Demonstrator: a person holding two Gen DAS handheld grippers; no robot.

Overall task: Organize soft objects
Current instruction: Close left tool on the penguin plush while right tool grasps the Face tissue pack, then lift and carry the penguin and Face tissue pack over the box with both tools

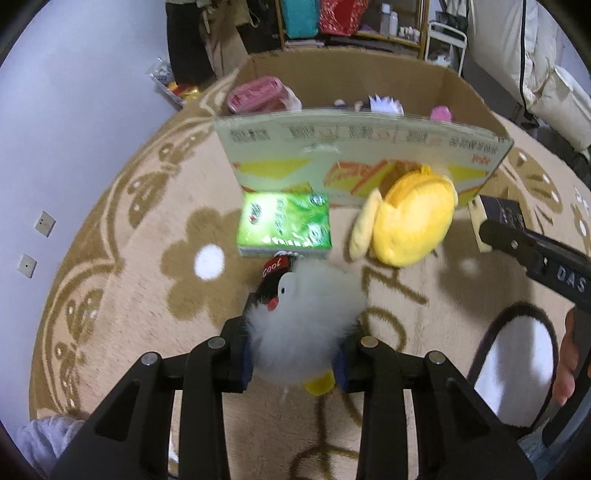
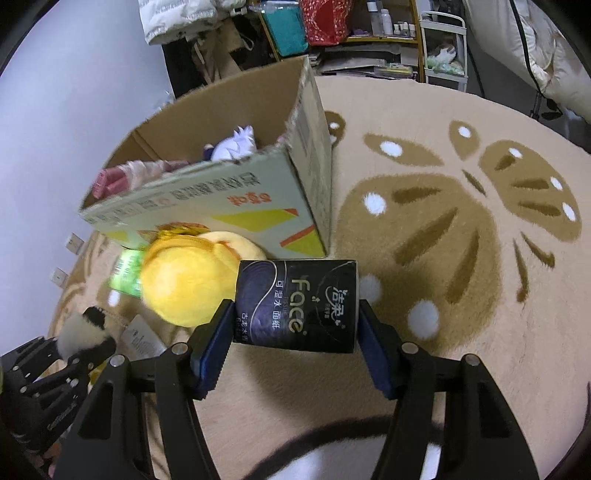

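Note:
In the left wrist view my left gripper [image 1: 295, 354] is shut on a fluffy white penguin toy [image 1: 306, 314] with a black head and a red "Cool" cap, held just above the rug. In the right wrist view my right gripper [image 2: 295, 332] is shut on a black "Face" tissue pack [image 2: 295, 302], its blue pads pressing both sides. A yellow plush pouch [image 1: 410, 218] lies on the rug in front of the cardboard box [image 1: 354, 147], beside a green tissue pack [image 1: 284, 223]. The box holds a pink pack [image 1: 255, 94] and a white plush [image 2: 238, 144].
A beige patterned rug [image 2: 461, 258] covers the floor. Shelves with bottles and bags [image 1: 332, 18] stand behind the box, a white padded bundle [image 1: 535, 66] at the right. A black-edged white slipper [image 1: 517, 362] lies near my right hand. Wall sockets [image 1: 37, 240] sit at left.

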